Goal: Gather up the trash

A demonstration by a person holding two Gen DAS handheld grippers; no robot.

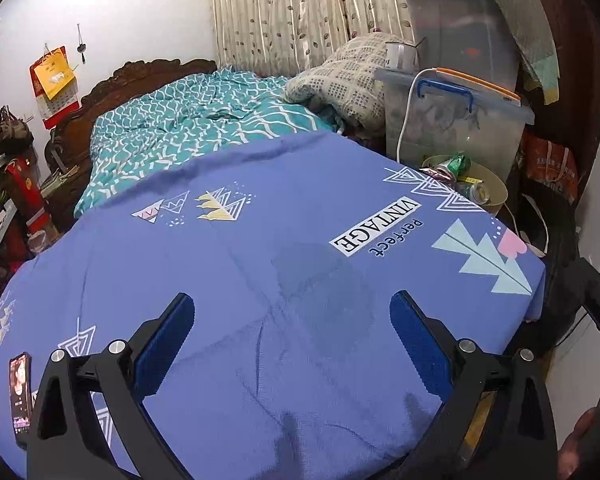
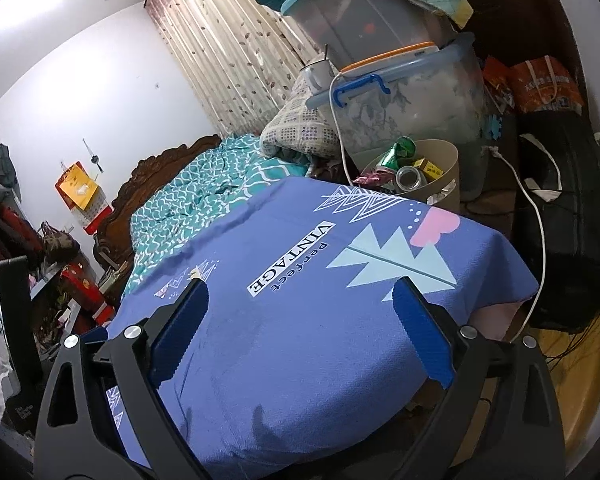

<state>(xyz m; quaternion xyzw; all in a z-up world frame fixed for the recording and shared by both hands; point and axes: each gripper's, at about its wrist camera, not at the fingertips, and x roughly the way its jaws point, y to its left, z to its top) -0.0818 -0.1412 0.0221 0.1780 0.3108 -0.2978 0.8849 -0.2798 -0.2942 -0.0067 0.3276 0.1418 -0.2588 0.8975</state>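
trash (cans, wrappers) fills the beige bin beside the bed

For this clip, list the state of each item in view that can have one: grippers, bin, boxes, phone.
left gripper: open, empty, over the blue sheet
right gripper: open, empty
trash bin: upright, holds cans and wrappers
can: lying in the bin, opening toward the camera
lower storage box: lid on
upper storage box: lid on, stacked on the lower box
phone: screen lit, flat on the sheet
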